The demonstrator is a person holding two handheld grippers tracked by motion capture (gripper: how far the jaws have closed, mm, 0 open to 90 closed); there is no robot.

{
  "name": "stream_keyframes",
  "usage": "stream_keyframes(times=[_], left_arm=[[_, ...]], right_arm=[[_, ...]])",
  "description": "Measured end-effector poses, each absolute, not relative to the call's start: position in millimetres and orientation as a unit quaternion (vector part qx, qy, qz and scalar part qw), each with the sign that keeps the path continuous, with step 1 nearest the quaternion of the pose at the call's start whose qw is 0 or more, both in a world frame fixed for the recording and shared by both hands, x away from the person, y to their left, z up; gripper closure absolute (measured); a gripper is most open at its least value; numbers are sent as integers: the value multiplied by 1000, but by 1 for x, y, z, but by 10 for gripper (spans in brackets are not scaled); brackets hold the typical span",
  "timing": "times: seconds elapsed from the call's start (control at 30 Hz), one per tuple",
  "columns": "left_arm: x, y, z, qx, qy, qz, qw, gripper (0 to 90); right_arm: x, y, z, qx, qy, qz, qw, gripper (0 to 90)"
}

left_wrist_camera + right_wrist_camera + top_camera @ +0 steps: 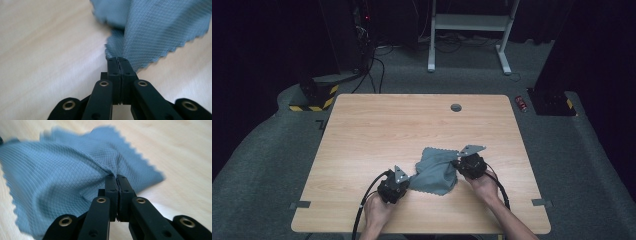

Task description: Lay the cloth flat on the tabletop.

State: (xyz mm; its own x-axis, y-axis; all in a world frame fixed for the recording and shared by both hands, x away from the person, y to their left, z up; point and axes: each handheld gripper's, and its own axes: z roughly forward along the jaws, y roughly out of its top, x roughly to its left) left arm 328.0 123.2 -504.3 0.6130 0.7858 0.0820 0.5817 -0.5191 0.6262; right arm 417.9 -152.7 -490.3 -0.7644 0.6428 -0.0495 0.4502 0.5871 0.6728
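A grey-blue cloth (435, 170) with zigzag edges and a diamond weave lies bunched on the wooden table (382, 125), near its front middle. My left gripper (408, 179) is shut on the cloth's left corner (120, 53), its jaws pressed together on the fabric. At the cloth's right side my right gripper (456, 163) is shut on a pinched fold (113, 171). The cloth (62, 177) spreads away from the right jaws, partly lifted between the two grippers.
A round cable hole (456, 107) sits near the table's far edge. Beyond the table stand a white frame (469, 30) and black stands with yellow-black striped bases (314, 97). Tape marks (300, 204) sit at the front corners.
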Motion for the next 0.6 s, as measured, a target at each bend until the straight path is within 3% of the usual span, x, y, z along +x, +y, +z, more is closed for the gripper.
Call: stream_keyframes(times=[0.13, 0.23, 0.33, 0.5, 0.6], left_arm=[[327, 126, -501, 845, 410, 187, 289, 758], [332, 125, -498, 833, 420, 184, 309, 636], [349, 118, -497, 812, 435, 183, 344, 569], [373, 102, -501, 802, 452, 176, 348, 545], [383, 96, -503, 803, 458, 175, 339, 582]], right_arm=[[414, -151, -494, 309, 879, 338, 131, 755], [414, -156, -488, 315, 870, 352, 139, 739], [422, -168, -478, 338, 852, 368, 154, 728], [439, -172, -488, 375, 845, 350, 154, 694], [447, -170, -500, 396, 843, 338, 135, 641]])
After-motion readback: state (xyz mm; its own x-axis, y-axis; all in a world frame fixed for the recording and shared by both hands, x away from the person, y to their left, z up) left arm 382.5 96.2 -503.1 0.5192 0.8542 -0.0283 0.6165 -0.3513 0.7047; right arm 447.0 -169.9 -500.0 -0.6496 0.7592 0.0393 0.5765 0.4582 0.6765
